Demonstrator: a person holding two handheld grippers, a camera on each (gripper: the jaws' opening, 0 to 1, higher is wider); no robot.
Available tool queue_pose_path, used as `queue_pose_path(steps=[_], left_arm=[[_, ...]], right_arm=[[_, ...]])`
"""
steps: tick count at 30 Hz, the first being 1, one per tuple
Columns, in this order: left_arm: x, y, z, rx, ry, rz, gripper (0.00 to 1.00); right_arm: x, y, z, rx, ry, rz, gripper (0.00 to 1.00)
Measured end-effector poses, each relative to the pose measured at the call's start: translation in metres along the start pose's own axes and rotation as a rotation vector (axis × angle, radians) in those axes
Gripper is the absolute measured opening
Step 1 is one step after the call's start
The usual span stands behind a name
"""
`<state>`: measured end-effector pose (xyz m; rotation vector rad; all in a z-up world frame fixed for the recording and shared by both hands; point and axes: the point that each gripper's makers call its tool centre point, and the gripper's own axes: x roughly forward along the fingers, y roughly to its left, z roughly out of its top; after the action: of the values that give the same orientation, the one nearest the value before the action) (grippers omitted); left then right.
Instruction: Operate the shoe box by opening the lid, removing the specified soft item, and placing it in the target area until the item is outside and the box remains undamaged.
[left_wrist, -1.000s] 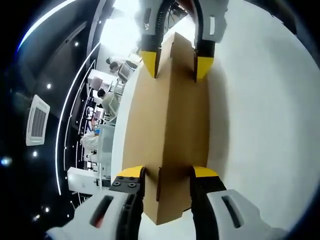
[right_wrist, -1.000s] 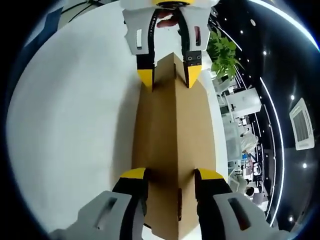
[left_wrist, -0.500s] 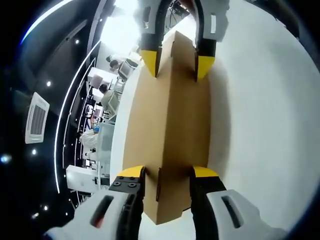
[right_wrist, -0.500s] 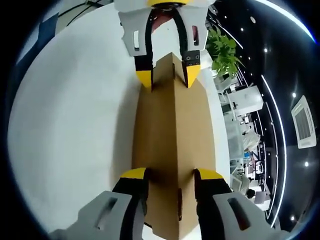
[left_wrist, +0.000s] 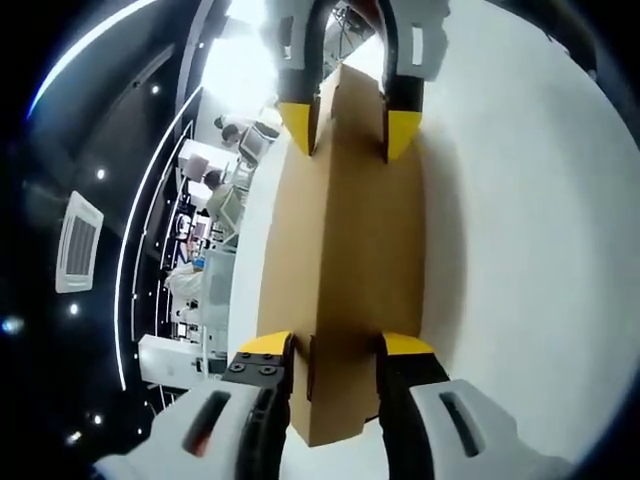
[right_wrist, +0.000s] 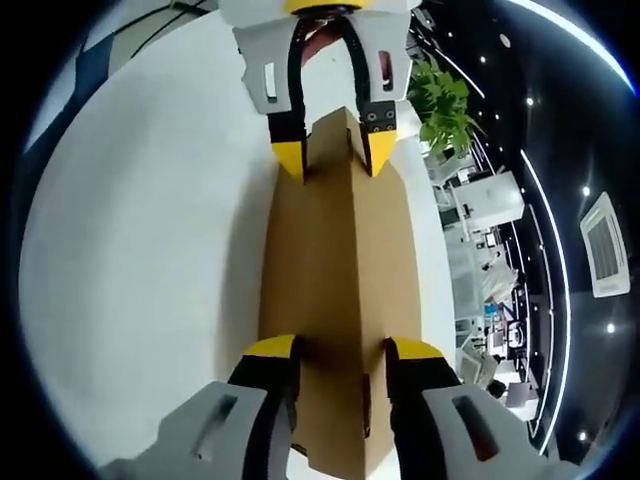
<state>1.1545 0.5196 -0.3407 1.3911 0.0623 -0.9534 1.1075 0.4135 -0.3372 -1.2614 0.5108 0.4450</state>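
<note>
Both grippers, left (left_wrist: 335, 345) and right (right_wrist: 340, 350), clamp opposite ends of the closed box (left_wrist: 345, 250) at frame centre; lid unopened, item still inside.

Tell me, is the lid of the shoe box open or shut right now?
Shut, as far as shows. The cardboard shoe box is one closed brown block with no gap or raised lid, gripped at one end by the left hand-held gripper and at the other by the right hand-held gripper.

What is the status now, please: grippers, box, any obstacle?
Left gripper and right gripper each clamp one end of the cardboard shoe box. Lid shut, soft item unseen. White table beside it; nothing in the way.
</note>
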Motion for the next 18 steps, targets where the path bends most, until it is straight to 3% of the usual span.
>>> queue_pose_path(steps=[6,18], left_arm=[[-0.005,0.010,0.001,-0.019,-0.009,0.023,0.31],[-0.001,0.015,0.000,-0.067,-0.031,0.005,0.34]], right_arm=[[-0.005,-0.007,0.003,0.007,-0.009,-0.015,0.31],[-0.006,-0.011,0.004,0.014,-0.017,-0.019,0.31]])
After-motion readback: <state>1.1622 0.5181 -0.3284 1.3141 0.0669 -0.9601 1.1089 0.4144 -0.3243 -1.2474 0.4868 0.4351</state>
